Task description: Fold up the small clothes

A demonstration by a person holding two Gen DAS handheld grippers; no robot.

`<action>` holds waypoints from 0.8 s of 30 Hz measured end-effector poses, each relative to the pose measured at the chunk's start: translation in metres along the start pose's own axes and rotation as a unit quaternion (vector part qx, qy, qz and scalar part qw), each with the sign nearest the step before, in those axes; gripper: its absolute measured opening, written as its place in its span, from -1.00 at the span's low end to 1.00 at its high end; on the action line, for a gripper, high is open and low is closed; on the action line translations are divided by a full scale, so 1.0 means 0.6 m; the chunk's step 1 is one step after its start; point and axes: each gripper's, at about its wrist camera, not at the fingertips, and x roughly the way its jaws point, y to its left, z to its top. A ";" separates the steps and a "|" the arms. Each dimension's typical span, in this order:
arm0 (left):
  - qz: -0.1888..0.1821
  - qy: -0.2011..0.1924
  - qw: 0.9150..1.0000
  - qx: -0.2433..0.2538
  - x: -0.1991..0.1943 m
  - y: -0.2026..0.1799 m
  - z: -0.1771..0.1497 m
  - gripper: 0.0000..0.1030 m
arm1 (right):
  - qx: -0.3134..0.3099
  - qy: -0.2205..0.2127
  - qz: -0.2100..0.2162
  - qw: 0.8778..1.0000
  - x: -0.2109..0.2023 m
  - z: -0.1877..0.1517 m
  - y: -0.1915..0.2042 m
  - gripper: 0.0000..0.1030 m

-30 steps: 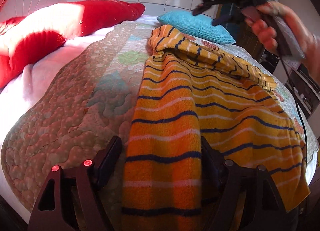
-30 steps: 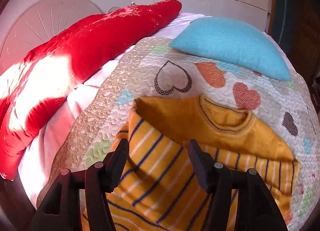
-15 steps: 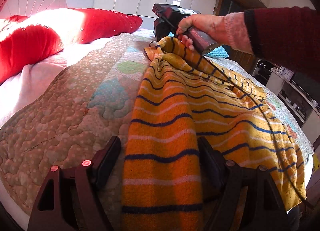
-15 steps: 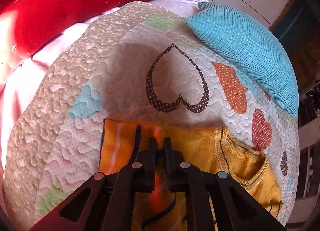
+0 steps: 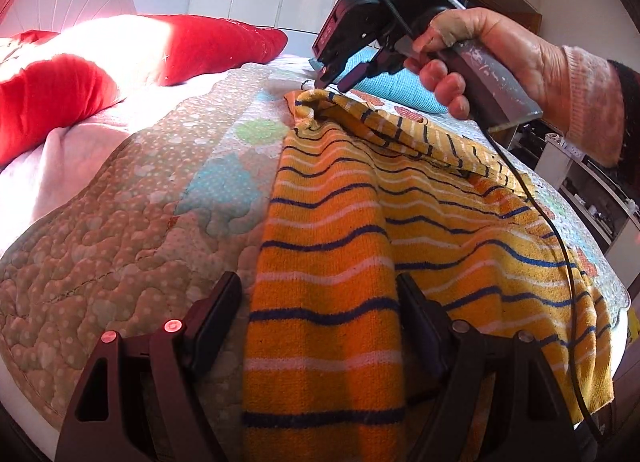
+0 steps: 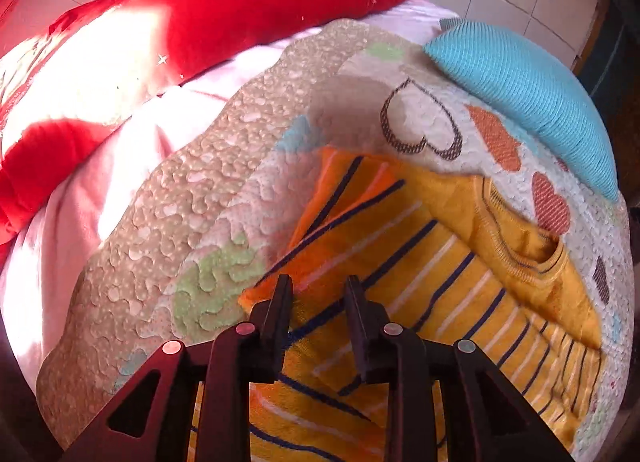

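Observation:
An orange-yellow sweater with navy and white stripes [image 5: 332,262] lies on the quilted bedspread [image 5: 132,221]. One side is folded lengthwise over the body. My left gripper [image 5: 320,294] is open and straddles the folded strip near its hem end. My right gripper [image 6: 318,290] is open just above the sweater [image 6: 400,262] near its shoulder and collar [image 6: 520,238]. In the left wrist view the right gripper [image 5: 332,81] hovers over the far shoulder corner, held by a hand.
Red pillows [image 6: 220,9] lie along the head of the bed on a pink sheet [image 6: 120,149]. A turquoise cushion [image 6: 520,81] lies beyond the collar. A cable [image 5: 560,246] trails across the sweater. The bed edge drops off at right [image 5: 616,302].
My right gripper was shut on the sweater's shoulder corner half a second ago; it has opened, let go and lifted slightly back. My left gripper has stayed open over the strip.

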 end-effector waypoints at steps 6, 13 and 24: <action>0.006 0.006 1.000 0.006 0.002 -0.003 0.002 0.50 | 0.071 0.035 0.190 0.979 0.019 -0.049 0.027 -0.18; 0.008 0.006 1.000 0.008 0.002 -0.003 0.000 0.50 | 0.085 0.007 0.143 0.986 -0.091 -0.185 -0.075 -0.06; 0.040 0.028 0.998 0.030 0.003 -0.019 0.003 0.54 | 0.137 0.098 -0.199 0.965 -0.191 -0.534 -0.392 0.22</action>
